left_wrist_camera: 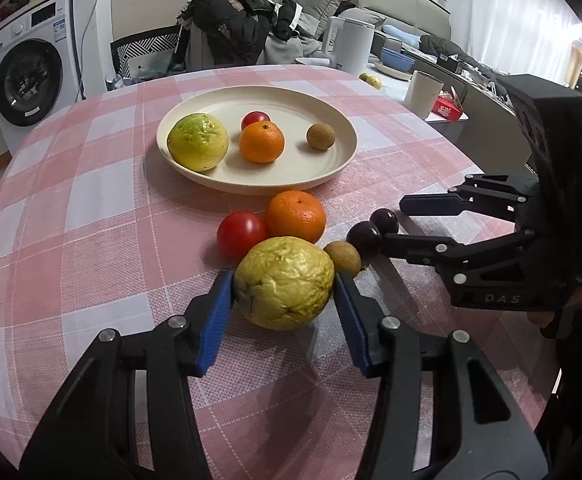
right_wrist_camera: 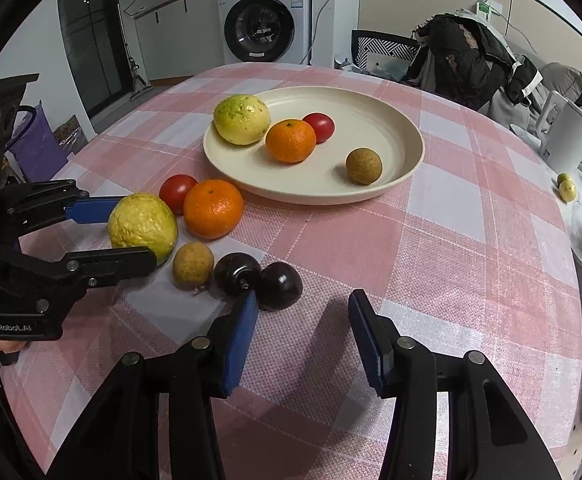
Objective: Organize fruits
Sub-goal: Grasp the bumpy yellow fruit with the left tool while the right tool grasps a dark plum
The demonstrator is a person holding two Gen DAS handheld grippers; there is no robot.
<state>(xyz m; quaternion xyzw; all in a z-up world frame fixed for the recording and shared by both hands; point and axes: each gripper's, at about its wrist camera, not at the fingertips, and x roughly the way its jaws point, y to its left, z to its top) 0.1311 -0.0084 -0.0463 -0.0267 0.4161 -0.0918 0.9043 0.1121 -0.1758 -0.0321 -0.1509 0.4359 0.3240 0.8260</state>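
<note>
My left gripper is shut on a wrinkled yellow guava resting on the pink checked tablecloth; both blue pads touch its sides. Just behind it lie a tomato, an orange and a brown longan. Two dark plums lie by the left fingertip of my right gripper, which is open; the right-hand plum sits at its mouth, untouched by the far pad. The cream plate behind holds a green-yellow guava, an orange, a tomato and a longan.
The round table's edge curves close on both sides. On a side counter to the right stand a white kettle, a mug and a red box. A chair piled with dark clothes stands behind the table.
</note>
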